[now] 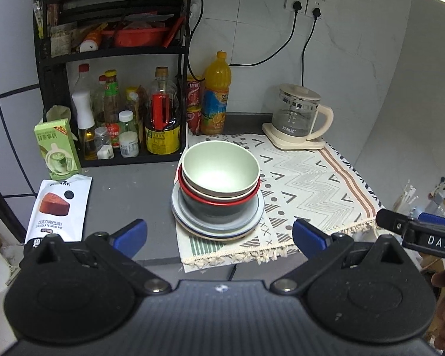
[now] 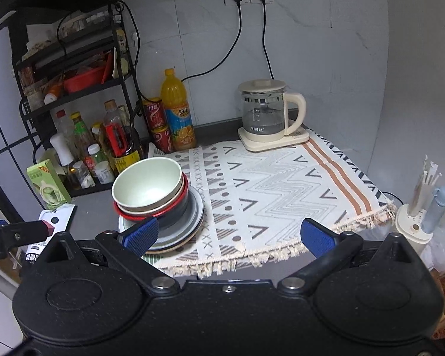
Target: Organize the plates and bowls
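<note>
A: What's on the surface (image 1: pixel 127 195)?
B: Grey top w/ a patterned cloth (image 1: pixel 305 184) over the right half. Stack of bowls (image 1: pixel 221 178) on plates (image 1: pixel 218 222) sits at the cloth's left edge, pale green bowl uppermost.
A: Behind it?
B: Black rack (image 1: pixel 112 68) w/ sauce bottles at left, orange drink bottle (image 1: pixel 215 95) and red cans beside it, glass kettle (image 1: pixel 299 112) at back right, two plugs in wall sockets.
A: Tools?
B: Left tool (image 1: pixel 219 235) and right tool (image 2: pixel 228 234) both spread wide, holding nothing, near the front edge, apart from the stack.
</note>
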Tool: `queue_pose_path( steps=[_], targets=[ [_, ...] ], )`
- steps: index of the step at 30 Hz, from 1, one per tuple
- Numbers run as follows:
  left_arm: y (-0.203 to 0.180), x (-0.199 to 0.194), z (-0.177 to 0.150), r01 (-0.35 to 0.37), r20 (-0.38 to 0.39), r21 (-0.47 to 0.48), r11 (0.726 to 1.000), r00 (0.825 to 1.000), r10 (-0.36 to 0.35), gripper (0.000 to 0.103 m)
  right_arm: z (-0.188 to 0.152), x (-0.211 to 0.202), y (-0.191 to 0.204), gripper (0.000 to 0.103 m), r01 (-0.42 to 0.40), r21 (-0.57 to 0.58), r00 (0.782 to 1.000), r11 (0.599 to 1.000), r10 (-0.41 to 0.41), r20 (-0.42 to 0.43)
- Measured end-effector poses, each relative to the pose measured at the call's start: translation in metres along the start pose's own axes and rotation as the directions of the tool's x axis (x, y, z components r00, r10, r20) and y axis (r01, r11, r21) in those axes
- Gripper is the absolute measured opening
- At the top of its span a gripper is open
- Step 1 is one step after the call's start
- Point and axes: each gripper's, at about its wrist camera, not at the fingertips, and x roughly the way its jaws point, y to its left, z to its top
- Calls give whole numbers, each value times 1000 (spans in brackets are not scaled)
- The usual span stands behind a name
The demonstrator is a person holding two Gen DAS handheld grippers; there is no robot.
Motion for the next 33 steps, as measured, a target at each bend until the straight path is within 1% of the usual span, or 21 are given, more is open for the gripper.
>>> queue_pose_path(
  steps=[5, 9, 11, 14, 19, 24, 33],
  targets=[
    [17, -7, -8, 11, -4, 11, 1000, 1000, -11, 103, -12, -8, 17, 103, -2, 12, 1000, 1000, 2, 4],
    [32, -9, -15, 25, -8, 6, 1000, 1000, -25, 103, -19, -14, 30, 103, -5, 0, 1000, 1000, 5, 16],
    [39, -10, -19, 20, -15, -5, 1000, 1000, -20, 103, -22, -15, 34, 103, -6, -2, 1000, 1000, 6, 20],
    [48, -12, -22, 15, -21, -14, 1000, 1000, -15, 103, -25, -13, 40, 103, 1, -8, 1000, 1000, -1, 4],
    [60, -18, -27, 9, -22, -20, 1000, 1000, -9, 103, -29, -14, 45, 103, -11, 0, 1000, 1000, 11, 1],
    [66, -18, -32, 2, -37, -34, 999, 999, -3, 103, -34, -13, 51, 103, -22, -4, 1000, 1000, 22, -10],
    [68, -17, -36, 11, -53, -45, 999, 998, -13, 103, -36, -15, 56, 103, -28, -20, 1000, 999, 28, -14]
  ],
)
